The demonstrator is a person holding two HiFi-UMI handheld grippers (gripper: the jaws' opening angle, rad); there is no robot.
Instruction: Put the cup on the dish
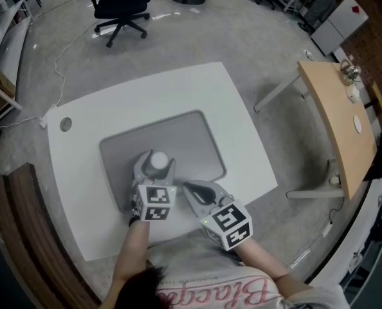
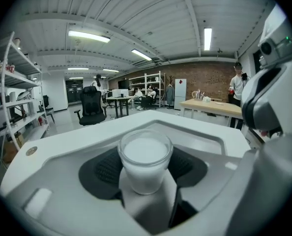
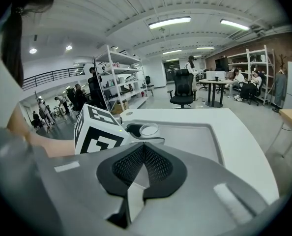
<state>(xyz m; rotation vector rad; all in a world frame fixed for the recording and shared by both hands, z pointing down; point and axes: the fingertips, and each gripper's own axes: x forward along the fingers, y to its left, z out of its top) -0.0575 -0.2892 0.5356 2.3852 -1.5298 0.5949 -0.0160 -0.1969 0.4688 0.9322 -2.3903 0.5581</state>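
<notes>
Left hand-held gripper (image 2: pixel 146 173) is clamped on the cup (image 2: pixel 145 151), black pads (image 2: pixel 105 168) on opposite sides of the wall, below the rim. Cup sits over the near-left part of the grey tray (image 1: pixel 194 140), toward the near edge of the white worktop (image 1: pixel 178 85). Can't tell if its base is touching the tray. No separate dish visible, so I'd guess the tray is the target. Right hand-held gripper (image 3: pixel 143 161) has its jaws together, nothing between them, parked just beside the left one at the tray's near edge. Handling: looks like clear glass, so stiff, slick and breakable. White inside, could be liquid, can't confirm; treat it as moderately heavy and keep it upright. Mid-wall is the right place to hold it; rim would be riskier. Views: left gripper view is the only one showing pad contact and the white fill. Head view gives cup position on the tray but hides the pads. Right gripper view shows its own closed jaws, plus the cup rim from the side past the left marker cube (image 3: pixel 98 132).
</notes>
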